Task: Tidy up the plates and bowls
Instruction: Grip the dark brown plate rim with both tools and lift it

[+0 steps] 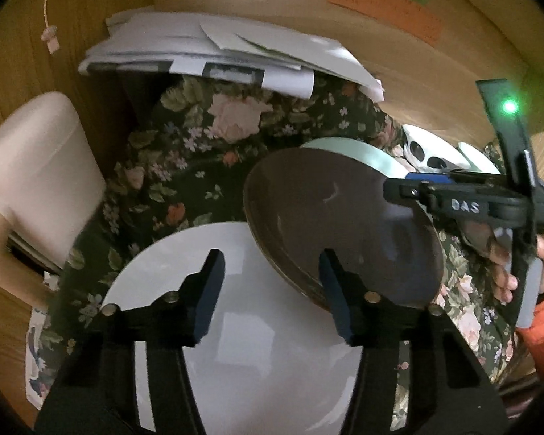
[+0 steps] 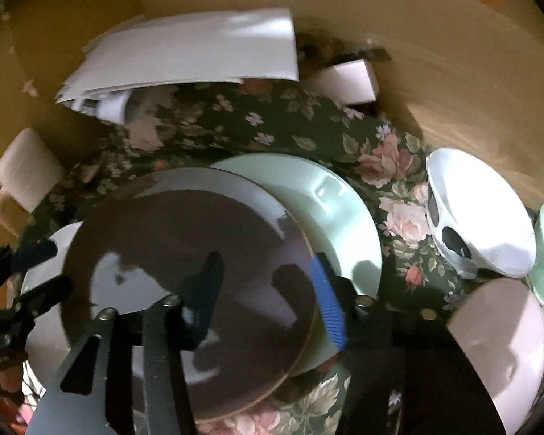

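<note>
The right gripper (image 2: 264,301) holds the brown plate (image 2: 185,290) by its rim: in the right wrist view one finger lies over the plate's face and the blue-padded finger sits at its edge, so the jaws are closed on the rim. In the left wrist view this plate is tilted in the air, above the white plate (image 1: 235,326) and partly in front of the green plate (image 1: 359,156). Both of these lie on the flowered cloth (image 1: 185,152), the white one toward the near left part of the table.

The left gripper (image 1: 272,290) hovers over the white plate with its fingers wide apart and nothing between them.

The brown plate looks like glazed ceramic: stiff, rather heavy for a grip at one edge, smooth and so probably slippery, and it can chip if it strikes another plate. I judge the rim is the only good place to hold it. Two bowls (image 2: 482,214) wait near the right edge.
</note>
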`<state>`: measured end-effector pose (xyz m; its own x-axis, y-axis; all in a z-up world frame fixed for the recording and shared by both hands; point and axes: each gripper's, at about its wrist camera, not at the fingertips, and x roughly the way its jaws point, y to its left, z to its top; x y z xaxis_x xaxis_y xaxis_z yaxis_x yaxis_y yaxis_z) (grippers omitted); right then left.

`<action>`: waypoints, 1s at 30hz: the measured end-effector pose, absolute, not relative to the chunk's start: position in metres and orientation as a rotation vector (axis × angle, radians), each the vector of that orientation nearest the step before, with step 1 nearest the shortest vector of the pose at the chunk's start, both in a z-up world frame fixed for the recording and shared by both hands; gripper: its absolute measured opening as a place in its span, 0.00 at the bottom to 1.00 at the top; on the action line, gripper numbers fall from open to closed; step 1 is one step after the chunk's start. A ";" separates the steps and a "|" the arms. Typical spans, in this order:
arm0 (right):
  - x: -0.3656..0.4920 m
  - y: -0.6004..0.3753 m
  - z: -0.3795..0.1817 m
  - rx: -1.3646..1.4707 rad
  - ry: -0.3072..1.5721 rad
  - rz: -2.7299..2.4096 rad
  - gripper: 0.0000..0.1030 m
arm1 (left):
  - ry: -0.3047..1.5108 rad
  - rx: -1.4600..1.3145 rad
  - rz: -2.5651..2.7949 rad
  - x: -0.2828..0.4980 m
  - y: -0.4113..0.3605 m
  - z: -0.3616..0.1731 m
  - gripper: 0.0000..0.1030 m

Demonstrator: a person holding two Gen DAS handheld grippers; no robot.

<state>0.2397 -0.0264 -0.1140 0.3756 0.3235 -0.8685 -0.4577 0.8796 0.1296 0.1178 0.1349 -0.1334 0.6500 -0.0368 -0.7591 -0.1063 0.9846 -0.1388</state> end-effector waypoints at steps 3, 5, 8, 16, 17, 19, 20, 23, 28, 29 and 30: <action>0.249 -0.026 -0.121 -0.121 1.110 0.483 0.38 | 0.874 -0.189 0.031 0.119 0.137 -0.137 0.44; 0.253 -0.027 -0.123 -0.115 1.121 0.472 0.37 | 0.883 -0.204 0.019 0.120 0.139 -0.139 0.42; 0.256 -0.026 -0.127 -0.117 1.145 0.465 0.37 | 0.886 -0.215 0.003 0.121 0.141 -0.140 0.40; 0.267 -0.031 -0.138 -0.074 1.218 0.477 0.32 | 0.901 -0.221 -0.034 0.124 0.141 -0.141 0.39; 0.266 -0.032 -0.138 -0.074 1.217 0.478 0.32 | 0.901 -0.223 -0.033 0.124 0.142 -0.141 0.39; 0.264 -0.034 -0.137 -0.072 1.218 0.483 0.31 | 0.902 -0.235 -0.029 0.123 0.146 -0.140 0.39; 0.261 -0.036 -0.137 -0.070 1.218 0.491 0.31 | 0.905 -0.245 -0.029 0.123 0.149 -0.140 0.39; 0.252 -0.037 -0.136 -0.073 1.208 0.508 0.30 | 0.922 -0.263 -0.027 0.123 0.153 -0.142 0.39; 0.231 -0.035 -0.136 -0.081 1.180 0.539 0.28 | 0.932 -0.248 -0.014 0.120 0.154 -0.145 0.39; 0.226 -0.035 -0.135 -0.080 1.176 0.544 0.28 | 0.932 -0.248 -0.012 0.120 0.154 -0.145 0.39; 0.221 -0.034 -0.135 -0.080 1.173 0.550 0.28 | 0.930 -0.248 -0.010 0.119 0.155 -0.145 0.39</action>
<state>0.2214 -0.0344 -0.1348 0.2722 0.3675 -0.8893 -0.4491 0.8659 0.2204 0.1190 0.1548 -0.1447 0.5995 -0.1151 -0.7920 -0.0984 0.9715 -0.2156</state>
